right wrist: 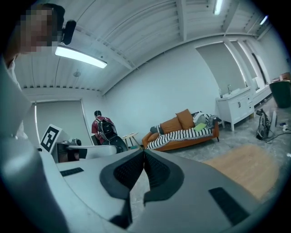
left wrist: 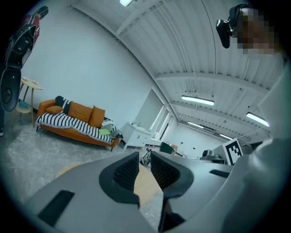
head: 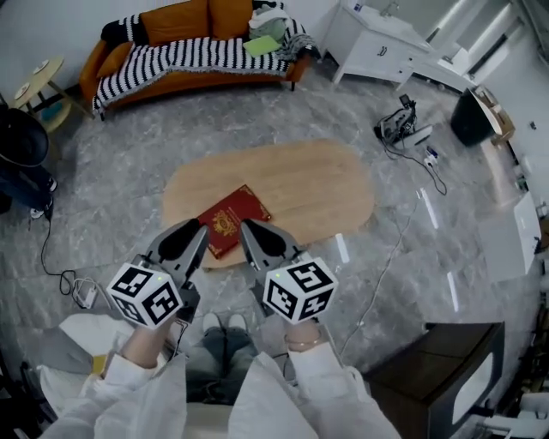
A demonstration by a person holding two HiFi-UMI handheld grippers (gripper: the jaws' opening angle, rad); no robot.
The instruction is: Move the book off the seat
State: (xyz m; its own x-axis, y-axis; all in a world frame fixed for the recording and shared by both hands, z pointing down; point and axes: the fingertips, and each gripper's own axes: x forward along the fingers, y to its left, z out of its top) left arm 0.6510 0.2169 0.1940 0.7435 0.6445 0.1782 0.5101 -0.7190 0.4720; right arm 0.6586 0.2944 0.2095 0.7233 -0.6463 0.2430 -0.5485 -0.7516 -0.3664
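On wood tbl [head: 319,184]: red book [head: 230,219]

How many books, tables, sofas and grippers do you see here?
Red hardcover book: 1
Tables: 2 (oval wooden coffee table, small round side table)
Orange sofa: 1
Hand-held grippers: 2 (left hand-held gripper, right hand-held gripper)
Total: 6

No words, numbers or brand names legible anywhere. On the red book [head: 230,220], lying on the bench [head: 326,184], only a gold emblem on the cover (any lettering too small to make out). On the left cube [head: 146,294] and the right cube [head: 299,290], black-and-white square marker patterns, not letters. One such patterned face also visible in each gripper view, equally wordless.
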